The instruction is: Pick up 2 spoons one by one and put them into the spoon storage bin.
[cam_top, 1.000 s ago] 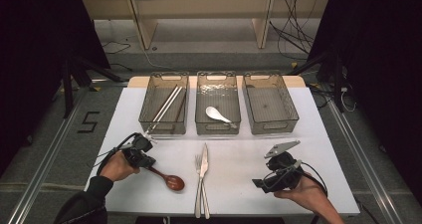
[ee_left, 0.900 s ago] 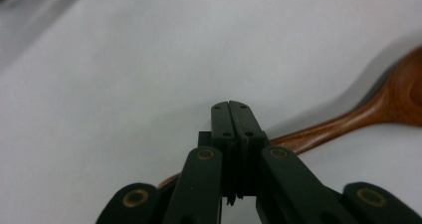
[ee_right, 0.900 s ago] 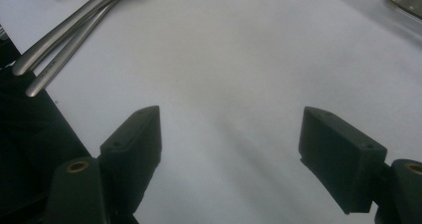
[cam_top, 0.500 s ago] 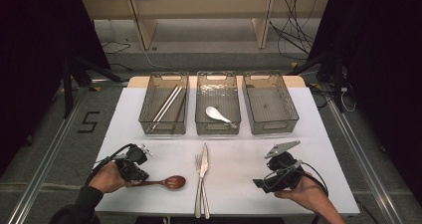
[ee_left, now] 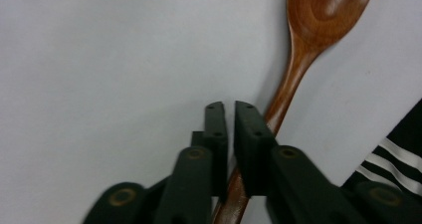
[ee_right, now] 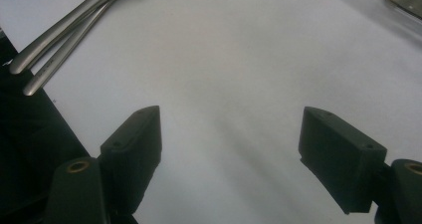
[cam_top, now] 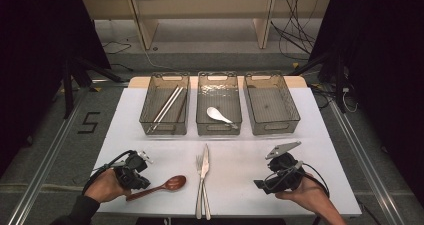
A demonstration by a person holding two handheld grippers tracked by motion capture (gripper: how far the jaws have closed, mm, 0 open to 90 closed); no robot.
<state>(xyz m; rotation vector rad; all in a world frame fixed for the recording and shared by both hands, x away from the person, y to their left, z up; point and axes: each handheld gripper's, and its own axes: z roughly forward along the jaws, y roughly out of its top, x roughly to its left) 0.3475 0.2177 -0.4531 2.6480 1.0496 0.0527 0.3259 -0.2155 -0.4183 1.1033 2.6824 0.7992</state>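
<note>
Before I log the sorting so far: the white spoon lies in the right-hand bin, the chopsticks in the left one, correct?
Not quite. The white spoon lies in the middle bin, as the high view shows. The chopsticks are indeed in the left bin.

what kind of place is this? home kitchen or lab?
Most likely a lab recording setup, not a kitchen: a white table bearing three clear bins for sorting cutlery, black curtains at both sides, loose cables on the floor, and a taped "5" marking the station.
</note>
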